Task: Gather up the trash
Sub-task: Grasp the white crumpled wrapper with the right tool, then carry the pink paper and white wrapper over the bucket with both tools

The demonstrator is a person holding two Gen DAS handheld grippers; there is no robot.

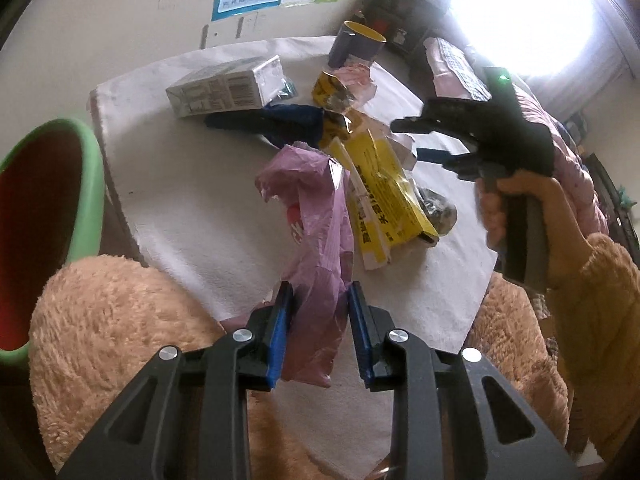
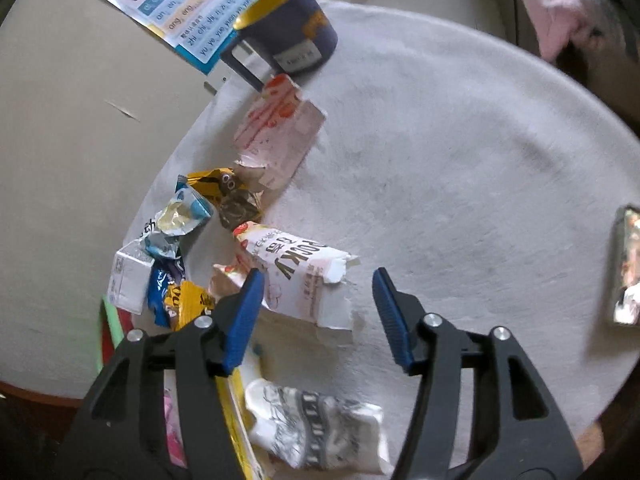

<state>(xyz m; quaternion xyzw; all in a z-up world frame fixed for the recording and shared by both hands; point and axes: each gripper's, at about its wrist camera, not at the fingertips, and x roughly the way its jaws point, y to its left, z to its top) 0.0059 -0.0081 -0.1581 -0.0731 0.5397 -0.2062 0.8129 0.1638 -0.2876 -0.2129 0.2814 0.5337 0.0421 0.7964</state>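
My left gripper (image 1: 320,312) is shut on a crumpled pink plastic wrapper (image 1: 316,216), which stands up between its blue pads above the near edge of the white-clothed round table (image 1: 180,192). Beyond it lie a yellow packet (image 1: 380,188) and a white carton (image 1: 228,88). A hand holds my right gripper (image 1: 412,140) over the litter pile. In the right wrist view that gripper (image 2: 318,280) is open, its fingers set either side of a torn white Pocky box (image 2: 296,276) without touching it. A crumpled black-and-white wrapper (image 2: 320,428) lies just under it.
A green bin with a red inside (image 1: 48,220) stands left of the table. A navy cup with a yellow inside (image 2: 288,28) sits at the far edge, with a pink-and-white carton (image 2: 280,132) and several small wrappers (image 2: 216,192) nearby. A foil packet (image 2: 626,264) lies at the right. Fluffy tan fabric (image 1: 120,340) lies below.
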